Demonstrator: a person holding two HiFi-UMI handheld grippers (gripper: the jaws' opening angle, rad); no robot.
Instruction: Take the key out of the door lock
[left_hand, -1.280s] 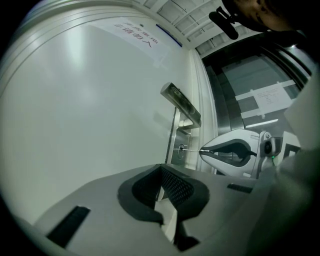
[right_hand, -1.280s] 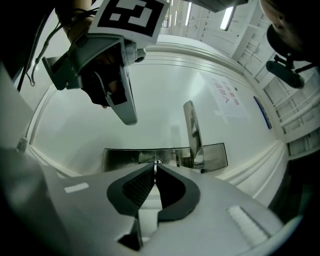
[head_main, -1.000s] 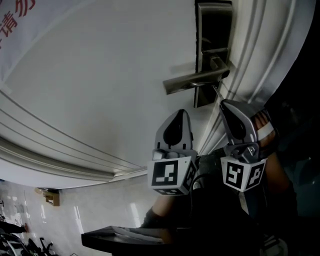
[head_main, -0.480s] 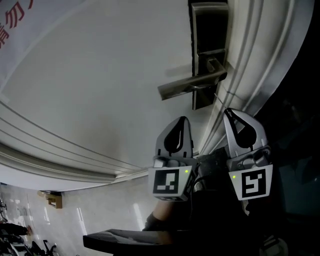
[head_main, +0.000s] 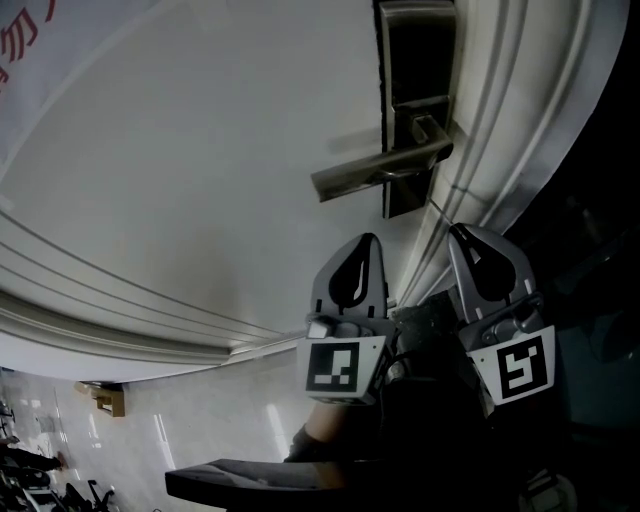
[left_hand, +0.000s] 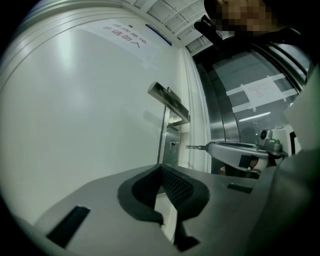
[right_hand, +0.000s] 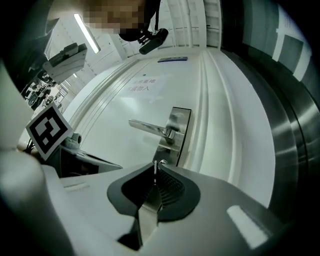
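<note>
The key (left_hand: 196, 147) is a slim, pale metal blade, and the right gripper (right_hand: 155, 173) is clamped on its head. In the left gripper view its long axis lies about level. Its tip points at the keyhole (left_hand: 172, 146) in the lock plate (right_hand: 176, 131), near it but apart. The right gripper view shows it only as an edge-on sliver between the pads. In the head view it is perhaps the faint line below the lever handle (head_main: 375, 172). The left gripper (left_hand: 161, 169) is closed with nothing in it.
</note>
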